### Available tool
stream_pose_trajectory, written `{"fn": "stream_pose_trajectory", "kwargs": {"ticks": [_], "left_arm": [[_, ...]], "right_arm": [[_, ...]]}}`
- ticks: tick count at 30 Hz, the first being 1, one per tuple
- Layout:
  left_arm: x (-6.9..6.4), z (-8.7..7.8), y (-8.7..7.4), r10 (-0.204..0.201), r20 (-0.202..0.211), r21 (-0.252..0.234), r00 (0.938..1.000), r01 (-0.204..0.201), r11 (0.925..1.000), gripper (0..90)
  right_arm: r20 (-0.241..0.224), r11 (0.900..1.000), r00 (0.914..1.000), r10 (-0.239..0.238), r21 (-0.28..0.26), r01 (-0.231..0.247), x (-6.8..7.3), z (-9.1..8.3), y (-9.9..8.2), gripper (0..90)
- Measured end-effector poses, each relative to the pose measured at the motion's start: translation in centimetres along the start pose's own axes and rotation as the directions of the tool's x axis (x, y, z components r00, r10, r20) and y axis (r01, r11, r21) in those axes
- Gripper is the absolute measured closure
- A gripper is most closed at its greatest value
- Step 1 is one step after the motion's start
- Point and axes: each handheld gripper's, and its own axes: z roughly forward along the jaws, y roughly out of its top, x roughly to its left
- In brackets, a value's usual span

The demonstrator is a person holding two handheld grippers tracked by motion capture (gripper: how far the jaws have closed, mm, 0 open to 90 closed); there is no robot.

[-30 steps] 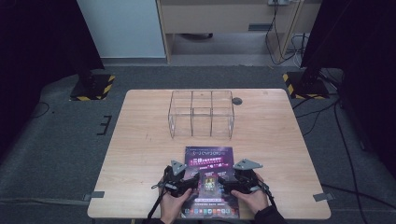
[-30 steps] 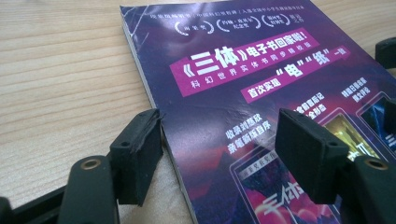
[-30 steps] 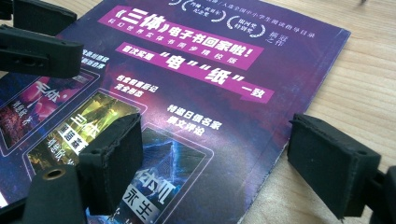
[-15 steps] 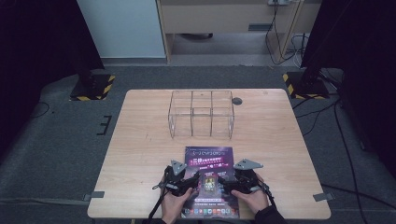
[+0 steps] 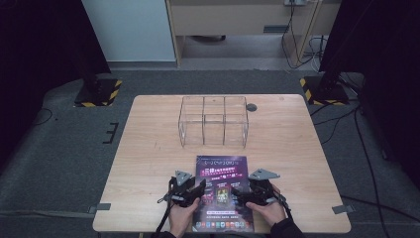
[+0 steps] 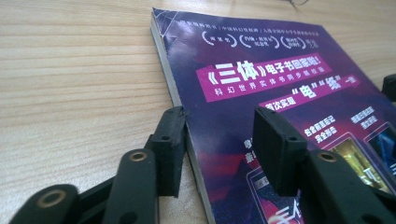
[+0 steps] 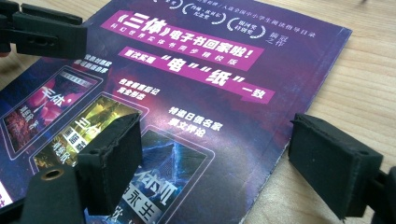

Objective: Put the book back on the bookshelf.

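1. The purple magazine [image 5: 221, 193] is lying flat at the near edge of the wooden table [image 5: 148, 148].
2. The left gripper [image 5: 194, 191] has just been closing, straddling its left edge, not pinching.
3. The right gripper [image 5: 242, 194] is standing wide over its right edge.
4. A clear box [image 5: 214, 121] is sitting well behind.

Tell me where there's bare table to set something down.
Bare wood lies left and right of the clear plastic three-compartment box, and in the strip between it and the purple magazine. The near middle of the wooden table is crowded: the left gripper and right gripper flank the magazine.
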Motion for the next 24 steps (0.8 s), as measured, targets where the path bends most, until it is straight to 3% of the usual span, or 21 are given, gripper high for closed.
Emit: {"fn": "stream_pose_trajectory", "kwargs": {"ticks": [7, 13, 19, 21, 22, 24], "left_arm": [[0.0, -0.8, 0.0, -0.013, 0.039, -0.039, 0.9992, 0.014, 0.9992, 56.9], [-0.3, -1.6, 0.5, 0.012, 0.131, -0.078, 0.9914, -0.002, 0.9969, 54.8], [0.1, -1.1, 0.6, 0.013, 0.191, -0.04, 0.9815, -0.005, 0.9992, 47.8], [0.0, -0.8, 0.5, 0.018, 0.185, -0.023, 0.9826, -0.014, 0.9996, 44.9], [0.0, -0.2, 0.1, 0.043, 0.149, 0.002, 0.9879, -0.044, 0.999, 43.0], [0.1, -0.1, -0.1, 0.038, 0.138, -0.001, 0.9898, -0.038, 0.9993, 46.2]], "right_arm": [[0.0, 1.0, 1.0, 0.006, -0.006, -0.006, -0.2, 0.0, 0.0, 18.0], [-0.014, 0.9994, 0.9994, 0.032, -0.01, -0.032, -0.3, -0.1, 0.0, 18.2], [-0.015, 0.9993, 0.9993, 0.034, -0.014, -0.034, -0.4, -0.1, 0.0, 19.1], [-0.016, 0.9995, 0.9994, 0.029, -0.015, -0.029, -0.5, -0.1, 0.0, 19.8], [-0.016, 0.9994, 0.9994, 0.031, -0.014, -0.031, -0.4, -0.1, 0.0, 20.0], [-0.015, 0.9995, 0.9995, 0.028, -0.013, -0.028, -0.4, -0.1, 0.0, 20.0]]}}
